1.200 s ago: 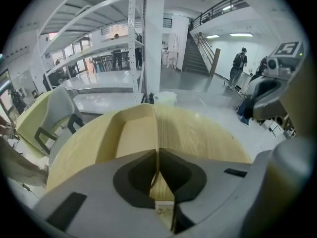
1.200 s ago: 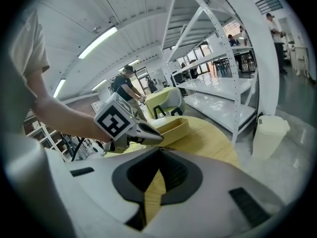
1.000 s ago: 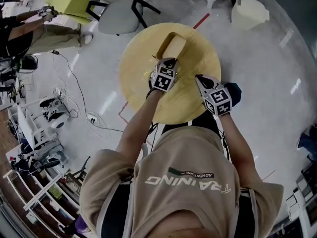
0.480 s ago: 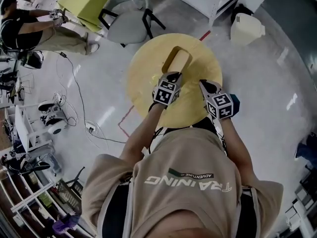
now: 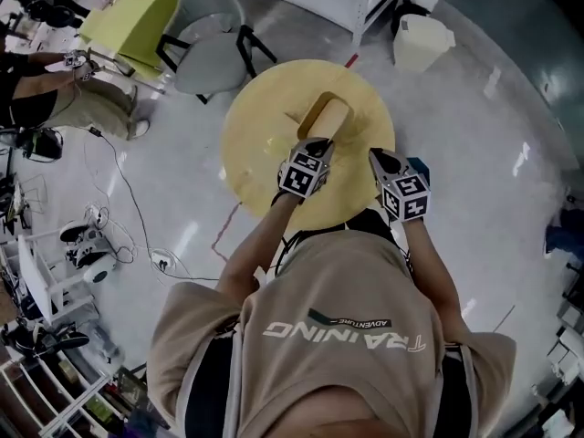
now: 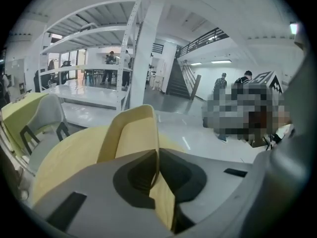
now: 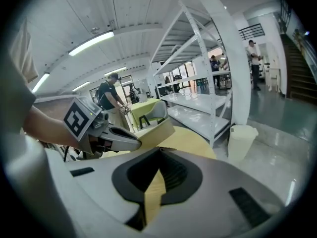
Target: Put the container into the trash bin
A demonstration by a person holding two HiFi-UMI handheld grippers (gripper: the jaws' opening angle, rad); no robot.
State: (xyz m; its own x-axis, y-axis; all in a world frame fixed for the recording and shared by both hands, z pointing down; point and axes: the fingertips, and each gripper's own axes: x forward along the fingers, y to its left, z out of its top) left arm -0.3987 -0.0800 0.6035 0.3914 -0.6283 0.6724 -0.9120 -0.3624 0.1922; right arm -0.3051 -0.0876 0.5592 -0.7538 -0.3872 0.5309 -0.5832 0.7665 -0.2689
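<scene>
So, step in hand = the carry, and it looks barely begun. Left gripper (image 5: 317, 144) is clamped on the near wall of the pale-yellow, open-topped rectangular plastic container (image 5: 327, 115). Left gripper view shows that thin wall pinched betw. the two jaws, w/ the rest of the box reaching out to the far side. Container is over the middle of the round yellow table (image 5: 260, 144). From the right gripper view it looks raised, far end tipped up, but I can't tell if it's fully clear of the top.

Right gripper (image 5: 380, 160) hangs over the table's near-right part, apart from the container. Its jaws are together w/ nothing betw. them; only table shows thru the slot.

Cream, tapered plastic trash bin (image 5: 418, 42) stands on the floor far right, well apart from the table, near the foot of the white metal shelving rack (image 7: 214, 78). Container not in it yet.

Next move, IMO:
- Hold the pinch firm. It's a one-wall grip, so the box could swing.
- Lift clear of the table.
- Carry far-right past the rim to above the bin, then part the jaws.

Bin looks beyond arm's reach, so the person prob. has to step round the table.
</scene>
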